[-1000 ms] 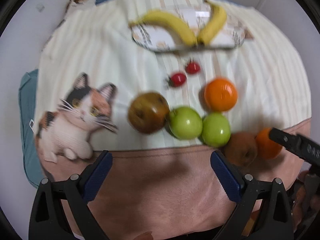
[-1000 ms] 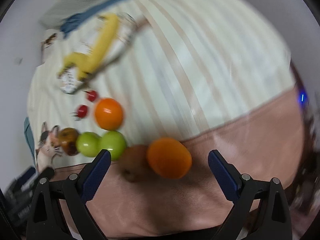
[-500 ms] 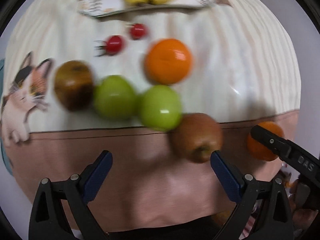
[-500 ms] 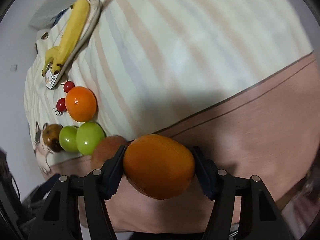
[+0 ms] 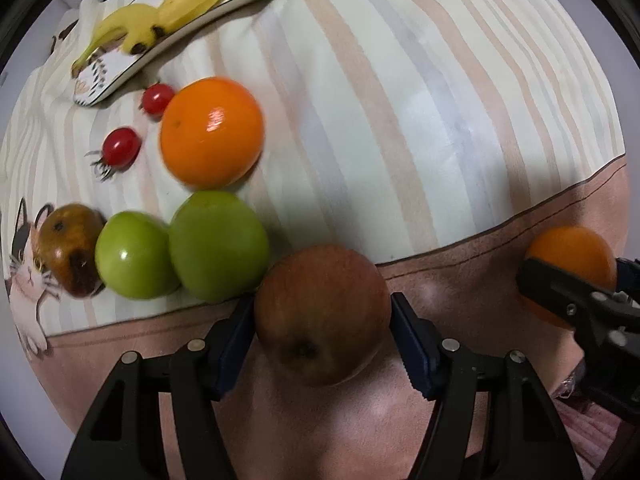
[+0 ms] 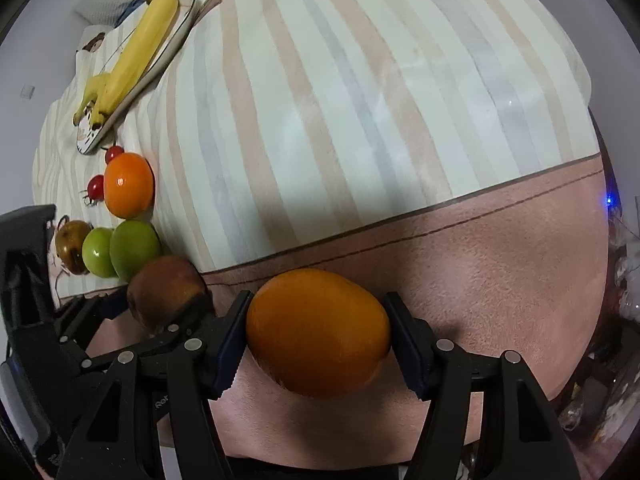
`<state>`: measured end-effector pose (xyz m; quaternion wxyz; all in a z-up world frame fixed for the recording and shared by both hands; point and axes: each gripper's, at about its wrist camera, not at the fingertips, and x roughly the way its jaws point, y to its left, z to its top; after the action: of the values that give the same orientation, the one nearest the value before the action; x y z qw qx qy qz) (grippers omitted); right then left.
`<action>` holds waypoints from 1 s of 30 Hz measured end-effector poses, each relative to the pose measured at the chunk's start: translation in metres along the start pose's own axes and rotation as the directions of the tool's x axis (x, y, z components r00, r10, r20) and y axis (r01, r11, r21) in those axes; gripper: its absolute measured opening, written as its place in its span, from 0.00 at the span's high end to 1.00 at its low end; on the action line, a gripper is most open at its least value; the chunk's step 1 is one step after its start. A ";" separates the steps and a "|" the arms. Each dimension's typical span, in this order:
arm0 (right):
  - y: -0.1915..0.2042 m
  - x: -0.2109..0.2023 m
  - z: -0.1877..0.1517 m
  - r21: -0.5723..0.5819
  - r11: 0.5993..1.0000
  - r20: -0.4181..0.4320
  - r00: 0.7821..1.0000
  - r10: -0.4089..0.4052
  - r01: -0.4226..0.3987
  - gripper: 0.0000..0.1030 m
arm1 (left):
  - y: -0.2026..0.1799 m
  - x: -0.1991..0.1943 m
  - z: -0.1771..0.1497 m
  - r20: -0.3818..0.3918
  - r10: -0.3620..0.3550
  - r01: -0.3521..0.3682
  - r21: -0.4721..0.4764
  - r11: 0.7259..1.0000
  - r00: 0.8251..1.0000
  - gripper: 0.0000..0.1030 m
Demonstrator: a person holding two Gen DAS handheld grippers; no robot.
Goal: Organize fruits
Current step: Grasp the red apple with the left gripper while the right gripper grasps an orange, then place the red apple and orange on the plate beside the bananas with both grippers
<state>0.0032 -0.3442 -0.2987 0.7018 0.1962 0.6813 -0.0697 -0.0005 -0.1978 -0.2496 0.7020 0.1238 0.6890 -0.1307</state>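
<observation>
The striped cloth [image 5: 400, 128] carried everything, its brown band along the near edge. A plate [image 5: 120, 76] with two bananas [image 5: 176, 12] sat at the far left corner. On the brown band the left gripper [image 5: 322, 334] was closing on a brown apple [image 5: 320, 312], pads at its sides; the right gripper [image 6: 316, 336] clamped an orange [image 6: 316, 332].

Risk: the round apple might squirt out if the pads bit off-centre, knocking the touching green apples [image 5: 216, 244].

Counted: two oranges, two green apples, two brown apples, two cherry tomatoes [image 5: 120, 146].
</observation>
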 end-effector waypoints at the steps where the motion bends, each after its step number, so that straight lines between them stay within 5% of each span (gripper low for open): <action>1: 0.001 0.000 -0.002 -0.007 1.000 -0.004 1.000 0.001 -0.001 0.34 | 0.004 -0.008 -0.002 0.002 -0.003 0.003 -0.007 1.000 1.000 0.39; 11: 0.005 0.009 -0.014 -0.038 0.999 -0.023 1.000 -0.008 0.007 0.34 | 0.026 0.011 -0.015 -0.044 -0.082 0.078 -0.093 0.993 0.996 0.38; 18: 0.017 0.010 -0.027 -0.069 0.996 0.014 0.998 -0.060 0.061 0.35 | 0.015 0.002 -0.010 -0.006 -0.039 0.038 -0.083 0.996 0.999 0.39; 26: 0.011 -0.011 -0.019 -0.019 0.999 0.021 0.999 0.027 -0.027 0.35 | 0.029 -0.061 -0.009 0.089 -0.075 0.085 -0.117 0.989 0.993 0.39; 30: 0.021 -0.033 0.006 -0.026 0.996 0.050 0.995 0.091 -0.089 0.35 | 0.055 -0.101 0.004 0.197 -0.117 0.142 -0.119 0.983 0.973 0.39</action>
<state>0.0141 -0.3325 -0.2621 0.7236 0.2166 0.6544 -0.0350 0.0211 -0.1465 -0.1493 0.7610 0.0188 0.6329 -0.1414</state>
